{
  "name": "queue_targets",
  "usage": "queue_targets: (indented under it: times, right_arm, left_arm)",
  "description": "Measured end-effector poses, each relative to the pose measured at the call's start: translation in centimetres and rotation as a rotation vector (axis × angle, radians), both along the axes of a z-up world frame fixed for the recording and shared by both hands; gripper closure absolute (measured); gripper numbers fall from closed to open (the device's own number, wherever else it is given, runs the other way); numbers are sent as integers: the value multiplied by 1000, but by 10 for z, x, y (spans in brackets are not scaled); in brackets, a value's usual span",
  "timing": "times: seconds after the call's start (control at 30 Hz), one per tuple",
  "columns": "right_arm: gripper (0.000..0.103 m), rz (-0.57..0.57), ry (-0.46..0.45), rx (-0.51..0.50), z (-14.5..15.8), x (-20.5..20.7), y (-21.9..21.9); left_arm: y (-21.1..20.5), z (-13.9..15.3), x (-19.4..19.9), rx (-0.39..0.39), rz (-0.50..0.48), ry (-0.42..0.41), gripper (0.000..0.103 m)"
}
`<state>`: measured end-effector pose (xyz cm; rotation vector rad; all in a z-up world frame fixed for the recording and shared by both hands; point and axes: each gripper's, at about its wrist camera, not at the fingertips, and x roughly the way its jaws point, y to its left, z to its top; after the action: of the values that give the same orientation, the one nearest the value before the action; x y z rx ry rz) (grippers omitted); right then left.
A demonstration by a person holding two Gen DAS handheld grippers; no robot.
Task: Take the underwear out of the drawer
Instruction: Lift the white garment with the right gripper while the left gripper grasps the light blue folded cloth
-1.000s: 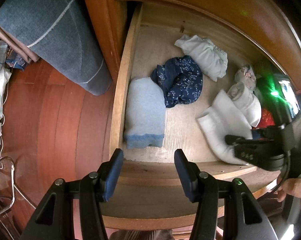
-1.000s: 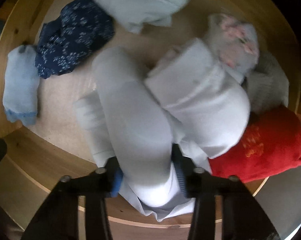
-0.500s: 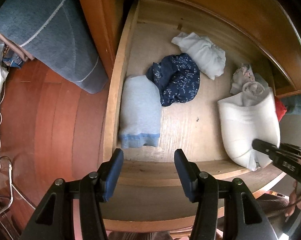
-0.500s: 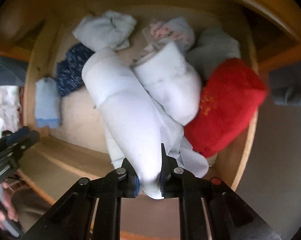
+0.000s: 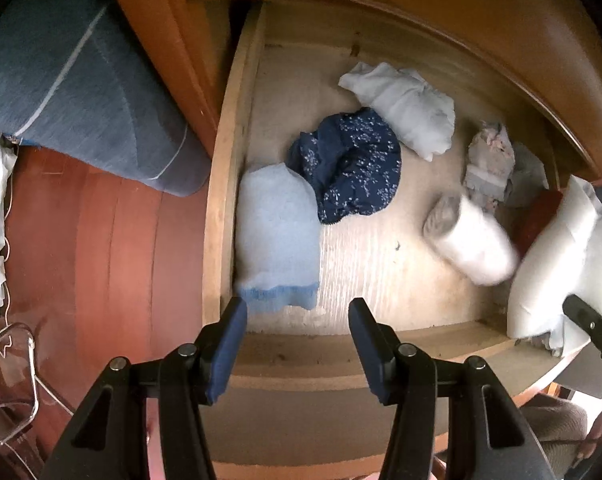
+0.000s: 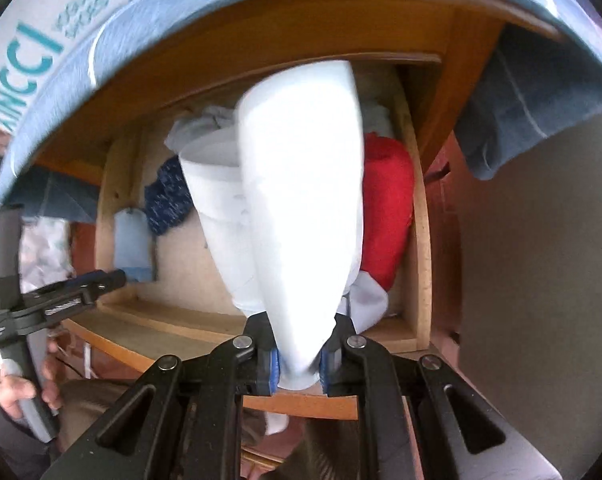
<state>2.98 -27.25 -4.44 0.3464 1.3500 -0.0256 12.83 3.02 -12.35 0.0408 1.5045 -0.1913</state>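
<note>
The right gripper [image 6: 299,364] was clamped on the near end of a white folded garment [image 6: 301,200], its 2 blue pads squeezing the fabric from either side. From the pinch the garment's long axis ran straight ahead of the fingers and widened toward its far end, so it hung out in front of the gripper rather than beside it. In the left wrist view the same white folded garment [image 5: 553,264] sat at the drawer's right end, over the front rail [image 5: 421,340], apparently lifted off the floor of the drawer [image 5: 365,264].

The left gripper [image 5: 297,344] stood with its jaws apart and nothing between them, pointing down just in front of the rail, so the right hand was plainly the one on the task's thing.

Just beyond the left gripper's fingers lay a light blue folded piece [image 5: 277,240] against the drawer's left wall, then a navy floral piece [image 5: 349,168] touching it, a blurred white roll [image 5: 473,244] to the right, and farther back a pale crumpled piece [image 5: 401,104]. A red item [image 6: 387,208] lay behind and right of the held garment.

Judged from this, the move ahead turned on drawing the garment lengthwise, toward the person, until its far end cleared the rail and the red item.
</note>
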Motion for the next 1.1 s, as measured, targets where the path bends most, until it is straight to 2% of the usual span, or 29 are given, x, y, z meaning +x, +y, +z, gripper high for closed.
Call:
queue_targets:
  times: [0.07, 0.17, 0.4, 0.5, 0.6, 0.7, 0.77, 0.83, 1.1]
  right_arm:
    - [90, -16, -2, 10, 11, -3, -3]
    - [90, -10, -2, 21, 8, -1, -3]
    - [90, -2, 2, 34, 6, 1, -4]
    - [90, -9, 5, 57, 4, 1, -7]
    - [90, -5, 12, 65, 1, 2, -6]
    - [90, -4, 18, 71, 0, 2, -6]
    - [90, -5, 21, 73, -2, 2, -6]
    - [90, -5, 24, 81, -2, 2, -7]
    - [90, -5, 28, 71, -5, 2, -6]
  left_arm:
    - [-1, -3, 5, -14, 7, 22, 49]
    - [-7, -8, 14, -7, 18, 42, 49]
    - [-21, -28, 30, 65, 17, 86, 48]
    - [-29, -34, 35, 88, 16, 95, 45]
    - [-37, -42, 42, 110, 17, 109, 37]
    - [-45, -44, 46, 140, 12, 96, 36]
    - [-45, -40, 46, 129, 13, 71, 41]
    - [-41, -39, 45, 155, 28, 51, 70]
    - [-28, -34, 30, 130, 4, 36, 78]
